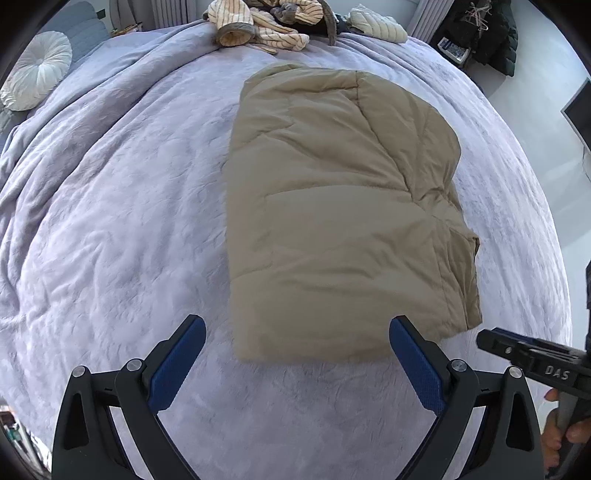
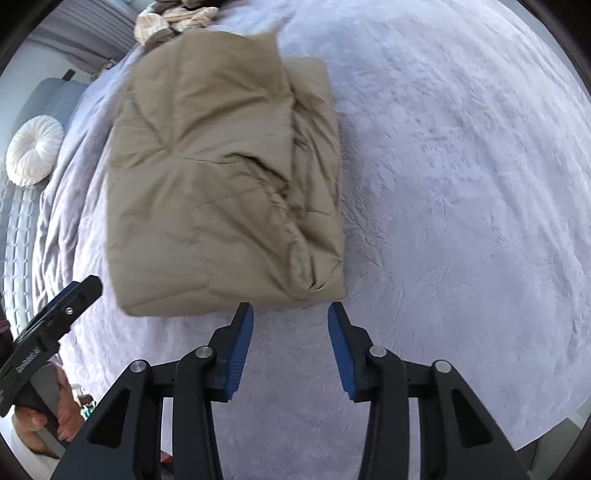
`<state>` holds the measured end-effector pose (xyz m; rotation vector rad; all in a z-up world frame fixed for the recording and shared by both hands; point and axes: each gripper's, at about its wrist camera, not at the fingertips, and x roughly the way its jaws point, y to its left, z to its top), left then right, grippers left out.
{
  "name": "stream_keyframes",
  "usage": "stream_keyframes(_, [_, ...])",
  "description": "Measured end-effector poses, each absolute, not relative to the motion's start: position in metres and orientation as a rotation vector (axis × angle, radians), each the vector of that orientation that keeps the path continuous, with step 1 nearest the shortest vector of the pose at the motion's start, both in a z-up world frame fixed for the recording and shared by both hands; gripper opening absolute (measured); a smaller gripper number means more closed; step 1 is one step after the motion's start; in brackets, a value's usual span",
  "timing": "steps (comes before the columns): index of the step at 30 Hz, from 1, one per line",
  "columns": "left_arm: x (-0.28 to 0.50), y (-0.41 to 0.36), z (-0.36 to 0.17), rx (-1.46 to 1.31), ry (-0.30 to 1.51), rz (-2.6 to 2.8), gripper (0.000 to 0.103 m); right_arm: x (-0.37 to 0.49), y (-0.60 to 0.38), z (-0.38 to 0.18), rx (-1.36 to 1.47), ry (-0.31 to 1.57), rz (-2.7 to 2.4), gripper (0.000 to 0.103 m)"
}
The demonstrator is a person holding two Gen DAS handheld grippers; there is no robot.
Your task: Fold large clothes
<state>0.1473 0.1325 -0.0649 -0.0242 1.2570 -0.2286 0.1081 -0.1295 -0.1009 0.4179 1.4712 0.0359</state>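
Note:
A tan puffy quilted coat (image 1: 332,206) lies folded into a thick rectangle on the lilac bedspread (image 1: 110,221). My left gripper (image 1: 297,328) hangs above the coat's near edge, its blue pads wide apart and nothing between them. The right wrist view shows the same coat (image 2: 221,177) with loose folds at its near right corner. My right gripper (image 2: 290,314) hovers just off that corner, partly open and holding nothing. Each view catches the other gripper at its side edge, held in a hand (image 1: 565,435).
A heap of striped cream clothes (image 1: 258,26) lies at the far end of the bed. A round white cushion (image 1: 37,70) sits at the far left by a grey headboard. Dark clothes (image 1: 495,33) hang at the far right.

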Motion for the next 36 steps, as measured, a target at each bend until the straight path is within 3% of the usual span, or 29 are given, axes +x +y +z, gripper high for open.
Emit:
stream_keyframes(4, [0.14,0.14,-0.053,-0.018,1.263,-0.209,0.099,0.105,-0.118,-0.085,0.404,1.454,0.066,0.046])
stream_keyframes(12, [0.126,0.154,-0.012,-0.032,1.226,-0.211,0.102,0.098,-0.09,-0.04,0.324,1.39,0.092,0.077])
stream_keyframes(17, [0.117,0.156,0.01,-0.048,1.197,-0.203,0.102,0.093,-0.083,-0.011,0.276,1.345,0.075,0.081])
stream_keyframes(20, [0.114,0.155,0.02,-0.051,1.194,-0.193,0.102,0.09,-0.081,0.005,0.256,1.307,0.049,0.095])
stream_keyframes(23, [0.11,0.153,0.031,-0.033,1.171,-0.178,0.102,0.089,-0.078,0.018,0.219,1.27,0.026,0.095])
stream_keyframes(24, [0.109,0.153,0.033,-0.022,1.165,-0.17,0.102,0.088,-0.077,0.022,0.208,1.254,0.016,0.102])
stream_keyframes(36, [0.101,0.159,0.066,0.002,1.098,-0.1,0.102,0.081,-0.065,0.065,0.155,1.152,-0.054,0.103])
